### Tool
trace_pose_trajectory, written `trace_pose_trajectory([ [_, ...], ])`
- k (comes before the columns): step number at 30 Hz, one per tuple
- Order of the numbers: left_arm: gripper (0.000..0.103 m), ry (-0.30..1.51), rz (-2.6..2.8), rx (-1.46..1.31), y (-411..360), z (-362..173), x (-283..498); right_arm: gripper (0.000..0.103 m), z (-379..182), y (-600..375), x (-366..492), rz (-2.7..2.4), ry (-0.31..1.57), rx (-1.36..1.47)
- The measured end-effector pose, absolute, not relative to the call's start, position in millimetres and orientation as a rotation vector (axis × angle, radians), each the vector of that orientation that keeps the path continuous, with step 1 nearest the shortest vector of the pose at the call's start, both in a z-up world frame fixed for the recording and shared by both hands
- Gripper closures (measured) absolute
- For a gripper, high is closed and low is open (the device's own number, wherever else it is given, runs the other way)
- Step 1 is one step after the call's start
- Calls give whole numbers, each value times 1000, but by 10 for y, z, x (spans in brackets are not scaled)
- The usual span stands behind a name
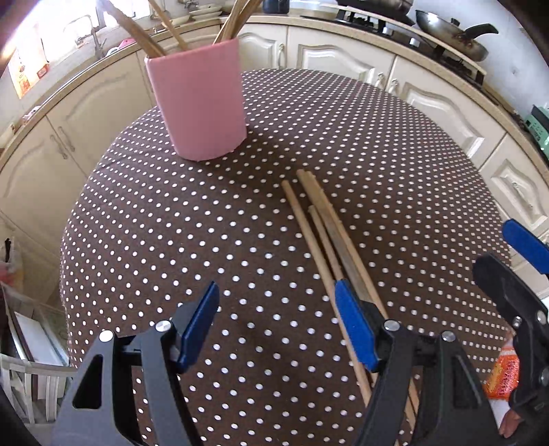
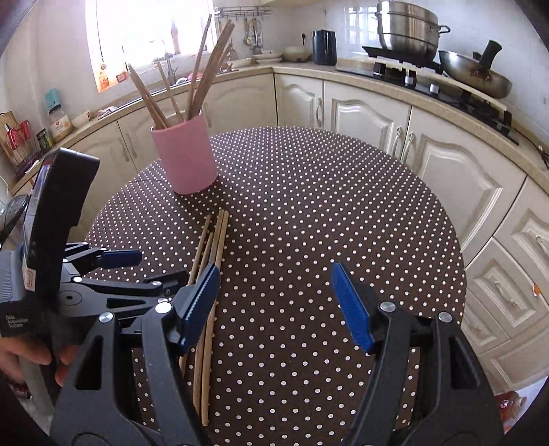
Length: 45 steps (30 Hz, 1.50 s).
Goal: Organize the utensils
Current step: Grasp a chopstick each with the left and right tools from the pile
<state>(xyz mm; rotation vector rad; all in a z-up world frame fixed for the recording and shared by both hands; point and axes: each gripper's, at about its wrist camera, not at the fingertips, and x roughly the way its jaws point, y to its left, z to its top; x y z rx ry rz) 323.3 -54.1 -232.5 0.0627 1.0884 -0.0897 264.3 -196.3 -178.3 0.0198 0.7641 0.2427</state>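
Observation:
A pink holder (image 1: 199,103) with several wooden chopsticks in it stands at the far left of a round table; it also shows in the right wrist view (image 2: 185,157). Several loose wooden chopsticks (image 1: 326,233) lie side by side on the brown polka-dot tablecloth (image 1: 171,240); they also show in the right wrist view (image 2: 212,247). My left gripper (image 1: 278,329) is open and empty above the cloth, its right finger (image 1: 355,329) over the near ends of the chopsticks. My right gripper (image 2: 278,305) is open and empty, just right of the chopsticks. The left gripper (image 2: 116,264) shows beside it.
Cream kitchen cabinets (image 2: 377,116) curve around the table. A hob with a steel pot (image 2: 408,31) and a wok (image 2: 477,75) is at the back right. A dark kettle (image 2: 324,48) and a sink area stand on the counter. An orange packet (image 1: 504,374) lies off the table's right edge.

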Motion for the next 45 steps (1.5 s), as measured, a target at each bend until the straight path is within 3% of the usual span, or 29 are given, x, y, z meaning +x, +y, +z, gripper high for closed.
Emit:
trace_pose_trajectory([
  [31, 35, 1118, -99, 142, -862, -2453, 3540, 36, -1913, -1889, 2936, 266, 899, 27],
  [34, 41, 1128, -104, 124, -856, -2489, 3549, 36, -1930, -1897, 2988, 271, 927, 51],
  [36, 51, 1122, -131, 129, -838, -2482, 3540, 36, -1929, -1901, 3006, 260, 939, 48],
  [38, 76, 1118, -134, 127, -781, -2469, 3531, 36, -1935, -1872, 3028, 269, 952, 35],
  [40, 89, 1123, -128, 115, -676, -2466, 3540, 36, -1953, -1809, 3065, 298, 982, 30],
  [43, 97, 1128, -147, 98, -581, -2459, 3555, 38, -1997, -1693, 3123, 336, 1030, 7],
  [45, 97, 1131, -156, 96, -539, -2454, 3550, 52, -2052, -1599, 3162, 345, 1065, -16],
])
